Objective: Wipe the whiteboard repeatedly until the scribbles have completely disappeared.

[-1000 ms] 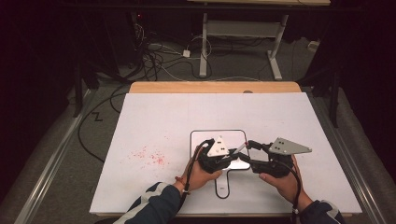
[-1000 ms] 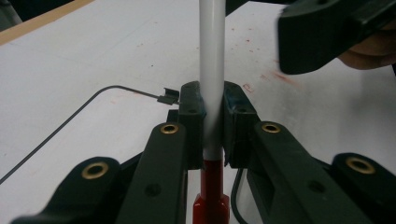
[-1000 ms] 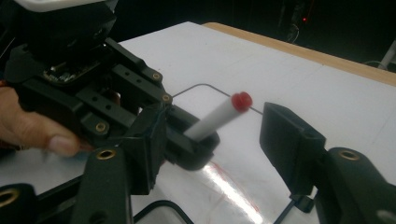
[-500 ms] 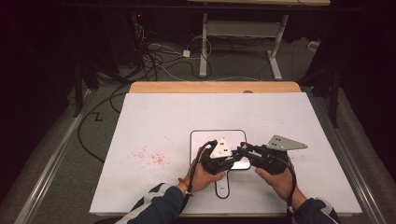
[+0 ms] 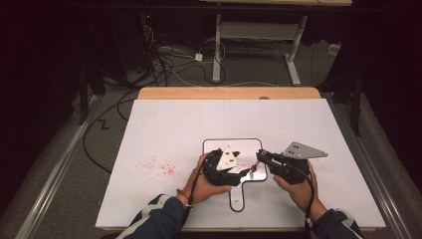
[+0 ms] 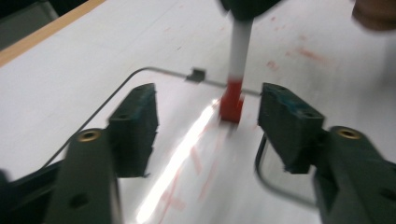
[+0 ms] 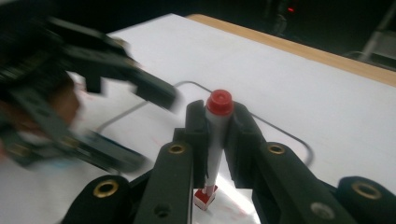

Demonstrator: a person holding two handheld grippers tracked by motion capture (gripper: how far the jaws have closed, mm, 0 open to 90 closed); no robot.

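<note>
A white marker [image 7: 212,154] with a red end cap and a red tip stands nearly upright, its tip on the small black-rimmed whiteboard [image 5: 206,145]. My right gripper [image 7: 218,135] has just been closing and is shut on the marker's body. In the high view it [image 5: 260,157] is at the whiteboard's right edge. My left gripper [image 6: 210,126] has just been opening. Its jaws stand apart on either side of the marker's red tip [image 6: 232,102] without touching it. In the high view the left gripper [image 5: 243,173] lies low over the whiteboard, just left of the marker [image 5: 254,170].
The whiteboard lies on a large white table sheet [image 5: 308,129] with red smudges [image 5: 159,167] to the left. A wooden table edge [image 5: 229,93] runs along the far side. Cables and desk legs [image 5: 217,55] are on the floor beyond.
The left gripper's jaws have opened off the marker and the hand has drawn slightly left. The right gripper's jaws have closed on the marker, which now stands on the whiteboard.
</note>
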